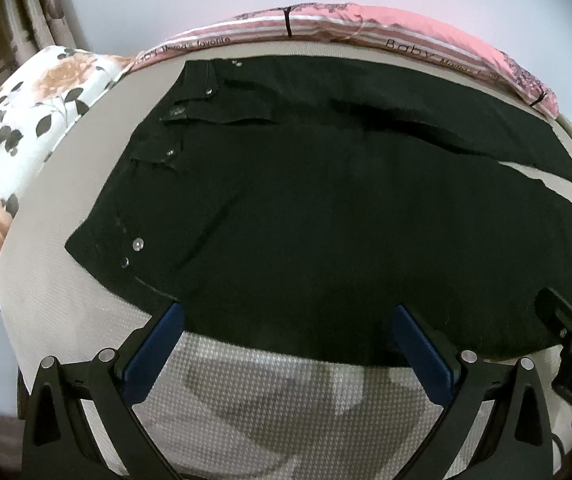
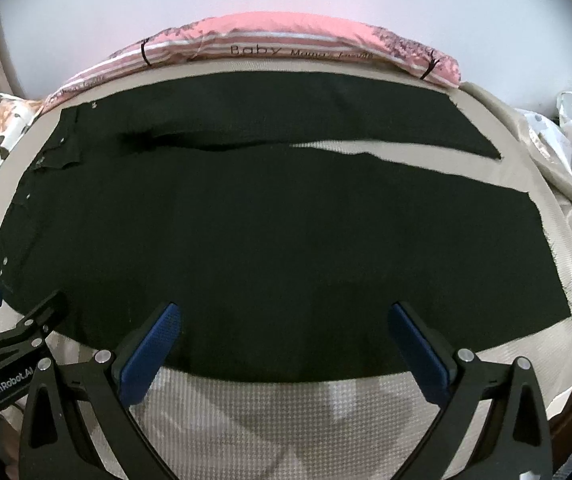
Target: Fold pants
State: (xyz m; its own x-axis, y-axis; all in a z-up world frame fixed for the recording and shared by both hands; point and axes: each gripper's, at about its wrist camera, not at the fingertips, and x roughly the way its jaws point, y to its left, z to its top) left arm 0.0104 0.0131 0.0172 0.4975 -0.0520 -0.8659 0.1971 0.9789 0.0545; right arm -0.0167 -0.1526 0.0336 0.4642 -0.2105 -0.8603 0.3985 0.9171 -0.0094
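both wrist views overlook the pants (image 1: pixel 305 220) closely.

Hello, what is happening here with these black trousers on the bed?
A person holds two black handheld grippers with blue pads over a pair of black pants spread flat on a beige textured bed cover. The left gripper and the right gripper are both open at the near edge of the pants, holding nothing. No fold shows yet; the two legs lie side by side.

Soft even daylight, strong fisheye bending, dark vignetted corners
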